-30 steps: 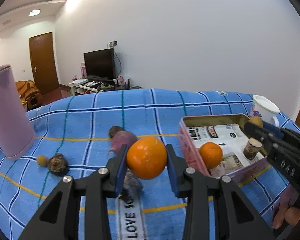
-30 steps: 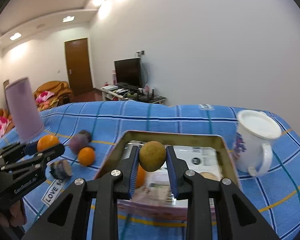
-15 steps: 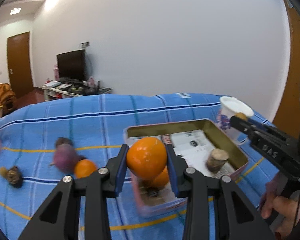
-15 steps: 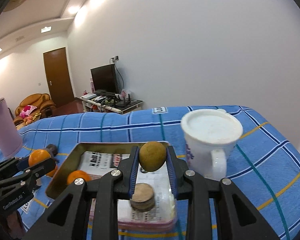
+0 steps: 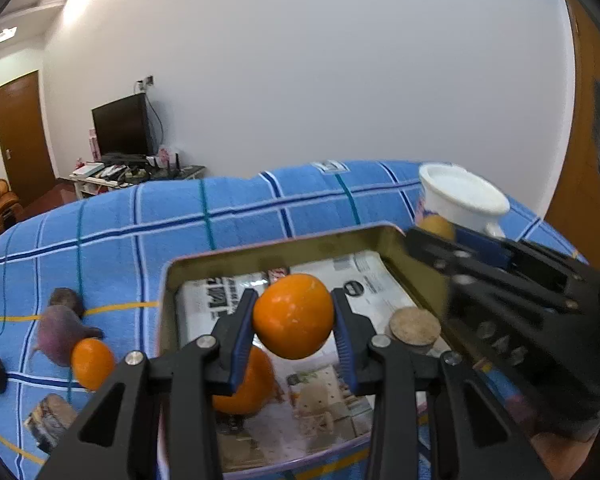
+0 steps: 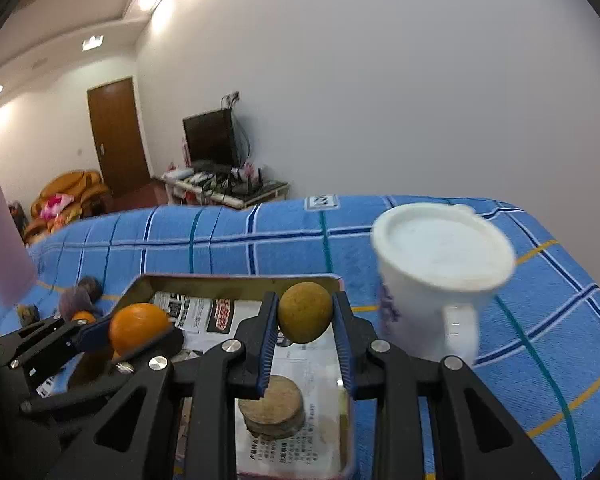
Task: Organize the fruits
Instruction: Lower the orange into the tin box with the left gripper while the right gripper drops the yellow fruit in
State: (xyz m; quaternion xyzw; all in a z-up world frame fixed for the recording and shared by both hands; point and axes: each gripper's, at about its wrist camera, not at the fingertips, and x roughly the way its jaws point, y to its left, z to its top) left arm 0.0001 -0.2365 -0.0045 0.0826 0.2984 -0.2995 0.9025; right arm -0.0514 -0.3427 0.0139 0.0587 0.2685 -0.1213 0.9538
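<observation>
While your left gripper [image 5: 294, 318] is clamped on an orange [image 5: 293, 316] over the tin's [image 5: 260, 252] near-left corner and your right gripper [image 6: 305, 314] pinches a brownish fruit [image 6: 305, 312] above its right edge, keep holding both smooth, likely slippery rounds across their widest middles.

Home living room: television [image 6: 210, 138], sofa [image 6: 74, 192], wooden door [image 6: 118, 132].

Two close wrist views, shared tray [image 5: 284, 247]
</observation>
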